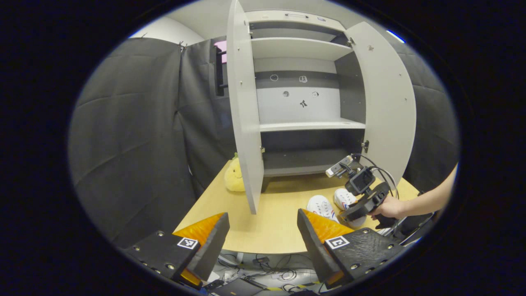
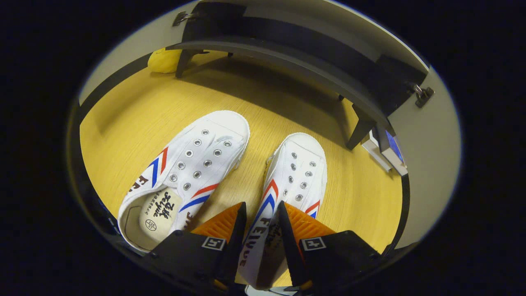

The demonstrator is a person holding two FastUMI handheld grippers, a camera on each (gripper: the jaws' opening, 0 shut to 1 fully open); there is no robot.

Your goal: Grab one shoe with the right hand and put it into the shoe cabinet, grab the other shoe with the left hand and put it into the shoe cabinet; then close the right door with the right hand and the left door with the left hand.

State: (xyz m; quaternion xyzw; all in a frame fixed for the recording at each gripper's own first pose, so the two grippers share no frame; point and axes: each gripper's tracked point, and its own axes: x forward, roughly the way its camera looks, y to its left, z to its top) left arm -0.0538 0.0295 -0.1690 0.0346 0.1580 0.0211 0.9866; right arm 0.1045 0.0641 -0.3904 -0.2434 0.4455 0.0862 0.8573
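Note:
Two white slip-on shoes with red and blue stripes lie side by side on the wooden table, toes toward the cabinet. My right gripper is shut on the inner side wall of the right-hand shoe; the other shoe lies free to its left. In the left gripper view, both shoes sit in front of the grey shoe cabinet, with a hand holding the right gripper over them. Both doors stand open: left door, right door. My left gripper hangs open above the table's near edge, holding nothing.
A yellow plush toy sits on the table behind the left door. A small white and blue box lies by the cabinet's right leg. The cabinet stands on short legs with a bare bottom shelf. Cables lie on the floor below the table edge.

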